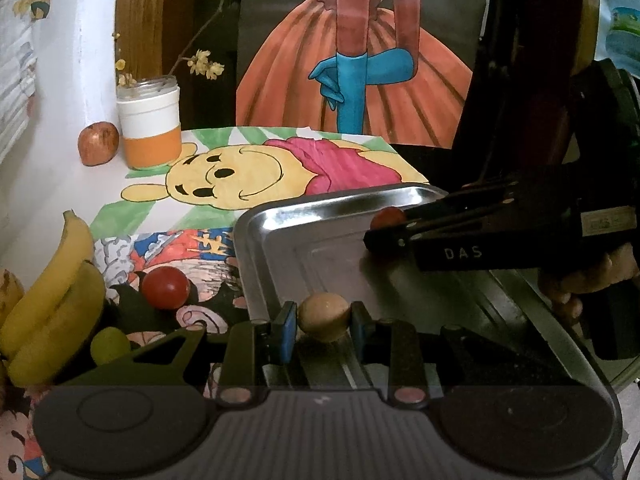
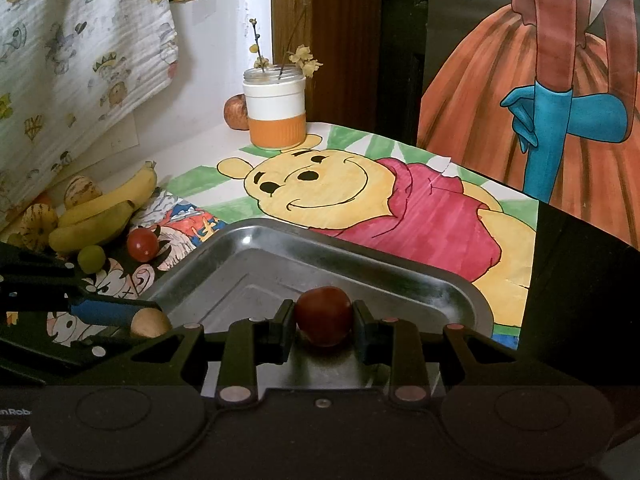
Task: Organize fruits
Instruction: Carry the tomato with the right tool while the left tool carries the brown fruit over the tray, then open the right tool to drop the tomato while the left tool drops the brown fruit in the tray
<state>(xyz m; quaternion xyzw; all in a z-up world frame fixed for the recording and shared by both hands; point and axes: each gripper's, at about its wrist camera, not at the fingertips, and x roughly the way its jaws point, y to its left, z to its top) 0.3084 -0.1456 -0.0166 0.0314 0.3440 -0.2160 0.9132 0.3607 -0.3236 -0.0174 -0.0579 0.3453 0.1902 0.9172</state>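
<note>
Gripping a tan round fruit (image 1: 323,317) between its fingers, the left gripper (image 1: 324,320) is hovering at lower centre over the metal tray (image 1: 280,232). At centre right, the right gripper (image 2: 324,316) is clamping a red tomato (image 2: 324,315) above the tray.

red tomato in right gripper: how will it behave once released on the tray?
The red tomato is round and glossy, so it will likely roll on the smooth metal tray, probably until the raised rim stops it. Its skin looks thin; the right gripper squeezing harder might bruise it.
</note>
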